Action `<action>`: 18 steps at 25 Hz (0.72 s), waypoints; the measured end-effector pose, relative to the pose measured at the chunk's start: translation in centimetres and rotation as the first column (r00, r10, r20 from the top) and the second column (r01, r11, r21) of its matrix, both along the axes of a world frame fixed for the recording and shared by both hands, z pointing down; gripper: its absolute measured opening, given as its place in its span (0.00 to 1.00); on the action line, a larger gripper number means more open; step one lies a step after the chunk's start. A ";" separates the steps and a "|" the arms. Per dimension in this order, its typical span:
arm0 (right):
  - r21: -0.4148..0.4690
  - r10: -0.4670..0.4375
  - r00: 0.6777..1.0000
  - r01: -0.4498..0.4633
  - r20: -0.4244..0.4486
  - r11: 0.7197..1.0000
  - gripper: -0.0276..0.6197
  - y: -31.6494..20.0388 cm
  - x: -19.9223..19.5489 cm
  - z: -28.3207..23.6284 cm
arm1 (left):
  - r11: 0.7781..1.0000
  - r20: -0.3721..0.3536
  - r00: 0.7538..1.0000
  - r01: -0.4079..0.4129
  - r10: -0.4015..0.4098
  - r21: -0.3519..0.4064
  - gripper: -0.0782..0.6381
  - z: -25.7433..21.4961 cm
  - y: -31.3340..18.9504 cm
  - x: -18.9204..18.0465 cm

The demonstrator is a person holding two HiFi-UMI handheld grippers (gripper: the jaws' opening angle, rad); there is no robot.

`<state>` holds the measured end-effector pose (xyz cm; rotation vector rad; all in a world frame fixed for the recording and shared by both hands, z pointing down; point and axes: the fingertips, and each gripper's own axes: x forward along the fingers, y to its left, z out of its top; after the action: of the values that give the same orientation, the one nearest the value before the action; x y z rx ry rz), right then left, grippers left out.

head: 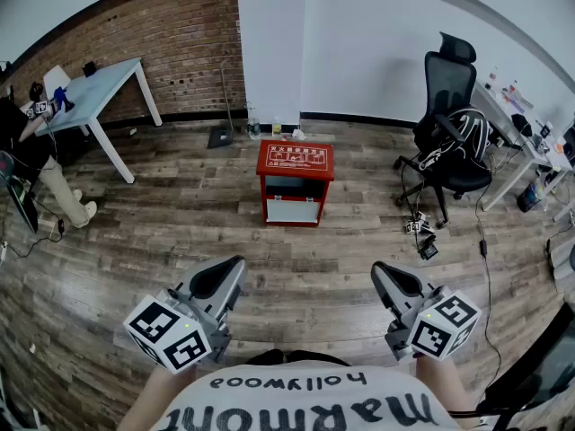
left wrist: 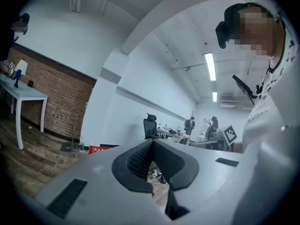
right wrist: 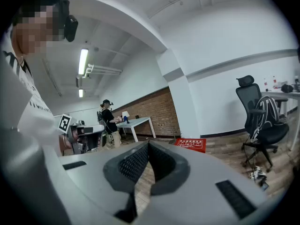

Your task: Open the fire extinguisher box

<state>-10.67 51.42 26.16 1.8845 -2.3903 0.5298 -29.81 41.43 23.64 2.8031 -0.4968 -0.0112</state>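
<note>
Left gripper and right gripper, both closed empty, face the far fire extinguisher box near office chair.

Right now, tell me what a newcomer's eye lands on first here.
The red fire extinguisher box stands alone on the wood floor before the white pillar. Near the bottom edge, the left gripper and right gripper are both shut and empty, well short of it.

Extinguisher box ctr floor; table left, chair right.
</note>
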 end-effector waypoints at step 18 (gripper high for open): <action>0.001 0.023 0.999 -0.023 -0.049 1.000 0.06 -2.7 -0.5 0.1 | 1.000 -0.007 1.000 -0.009 0.009 0.022 0.12 -0.4 -2.7 -1.1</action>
<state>-11.21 48.74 26.22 1.9044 -2.3420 0.4787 -30.91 38.73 23.21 2.8262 -0.4852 -0.0249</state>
